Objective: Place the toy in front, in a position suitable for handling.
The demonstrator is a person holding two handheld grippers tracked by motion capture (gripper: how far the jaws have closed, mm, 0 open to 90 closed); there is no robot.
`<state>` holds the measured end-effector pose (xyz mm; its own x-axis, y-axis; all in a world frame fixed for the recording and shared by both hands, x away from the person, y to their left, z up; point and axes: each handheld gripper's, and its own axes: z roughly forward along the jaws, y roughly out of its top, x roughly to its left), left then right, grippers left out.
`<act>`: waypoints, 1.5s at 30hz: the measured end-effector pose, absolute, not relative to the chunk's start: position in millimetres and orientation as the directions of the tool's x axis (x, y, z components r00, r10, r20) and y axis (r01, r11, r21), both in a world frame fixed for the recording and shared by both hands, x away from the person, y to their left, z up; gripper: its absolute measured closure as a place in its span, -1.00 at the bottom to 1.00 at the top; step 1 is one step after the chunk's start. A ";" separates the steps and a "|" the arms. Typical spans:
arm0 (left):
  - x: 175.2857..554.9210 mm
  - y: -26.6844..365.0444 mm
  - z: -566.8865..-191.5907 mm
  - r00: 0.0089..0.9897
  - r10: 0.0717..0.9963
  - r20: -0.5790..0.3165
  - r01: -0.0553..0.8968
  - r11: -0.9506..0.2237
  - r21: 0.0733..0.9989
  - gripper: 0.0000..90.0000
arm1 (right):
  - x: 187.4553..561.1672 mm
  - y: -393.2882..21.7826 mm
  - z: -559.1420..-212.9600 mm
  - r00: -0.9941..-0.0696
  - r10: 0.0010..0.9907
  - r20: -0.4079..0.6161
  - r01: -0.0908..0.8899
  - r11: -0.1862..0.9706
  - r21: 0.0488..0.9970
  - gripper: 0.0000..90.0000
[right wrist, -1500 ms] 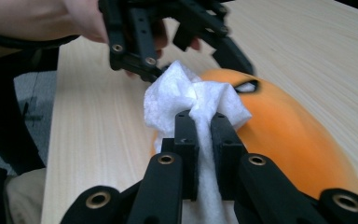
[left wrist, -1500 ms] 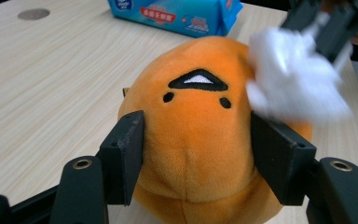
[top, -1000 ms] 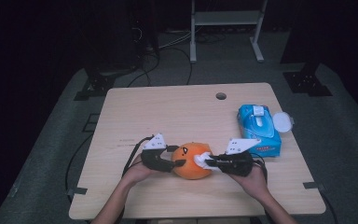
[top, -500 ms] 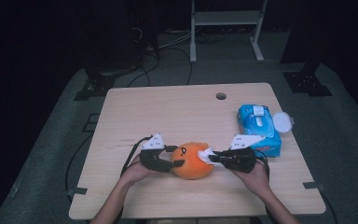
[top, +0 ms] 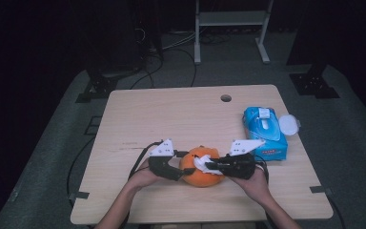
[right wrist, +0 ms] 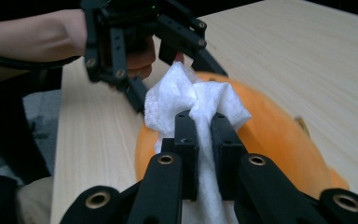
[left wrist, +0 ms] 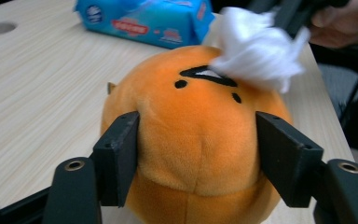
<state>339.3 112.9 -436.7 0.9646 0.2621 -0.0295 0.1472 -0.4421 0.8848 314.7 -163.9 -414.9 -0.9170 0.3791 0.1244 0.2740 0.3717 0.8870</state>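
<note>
An orange round plush toy [top: 198,177] with a stitched face lies near the table's front edge. My left gripper [top: 185,170] comes at it from the left, and in the left gripper view its jaws press into both sides of the plush [left wrist: 200,135]. My right gripper [right wrist: 204,126] is shut on a crumpled white wipe [right wrist: 191,98], which rests on top of the plush [right wrist: 270,140] by its face. In the high view the right gripper [top: 209,166] reaches in from the right with the wipe [top: 200,163] at its tip.
A blue pack of wet wipes [top: 264,131] lies at the right of the wooden table [top: 171,114], its round white lid [top: 288,125] flipped open. A cable hole [top: 226,98] sits near the far edge. Black cables trail from both grippers.
The right gripper and its wipe have shifted slightly across the top of the plush. The left gripper keeps its hold on the plush in the same place.
</note>
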 end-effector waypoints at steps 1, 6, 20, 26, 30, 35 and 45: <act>338.3 112.4 -436.2 0.963 0.269 -0.022 0.145 -0.447 0.882 -0.24 | 315.1 -161.6 -413.9 -0.917 0.385 0.108 0.263 0.377 0.888 0.83; 340.7 118.0 -439.3 0.958 0.284 -0.034 0.164 -0.450 0.878 -0.22 | 321.2 -174.7 -416.7 -0.887 0.452 0.090 0.281 0.376 0.883 0.83; 347.0 121.1 -440.7 0.939 0.336 -0.068 0.210 -0.408 0.889 -0.33 | 312.0 -170.3 -418.5 -0.901 0.432 0.052 0.253 0.424 0.870 0.83; 350.7 128.6 -436.0 0.906 0.388 -0.168 0.311 -0.343 0.886 -0.70 | 319.7 -177.2 -422.7 -0.878 0.465 0.112 0.313 0.382 0.869 0.83; 349.4 119.6 -442.1 0.918 0.356 -0.175 0.316 -0.391 0.865 -0.70 | 321.8 -183.3 -424.6 -0.862 0.485 0.149 0.351 0.358 0.865 0.84; 345.5 114.3 -437.9 0.938 0.330 -0.105 0.239 -0.399 0.885 -0.39 | 311.3 -171.3 -417.5 -0.883 0.459 0.100 0.295 0.377 0.878 0.84; 340.9 109.7 -436.7 0.949 0.312 -0.053 0.191 -0.430 0.883 -0.30 | 321.9 -164.9 -405.3 -0.874 0.485 0.029 0.241 0.380 0.893 0.84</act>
<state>340.9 109.7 -436.7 0.9485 0.3124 -0.0526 0.1905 -0.4299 0.8826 321.9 -164.9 -405.3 -0.8743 0.4846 0.0293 0.2407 0.3802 0.8930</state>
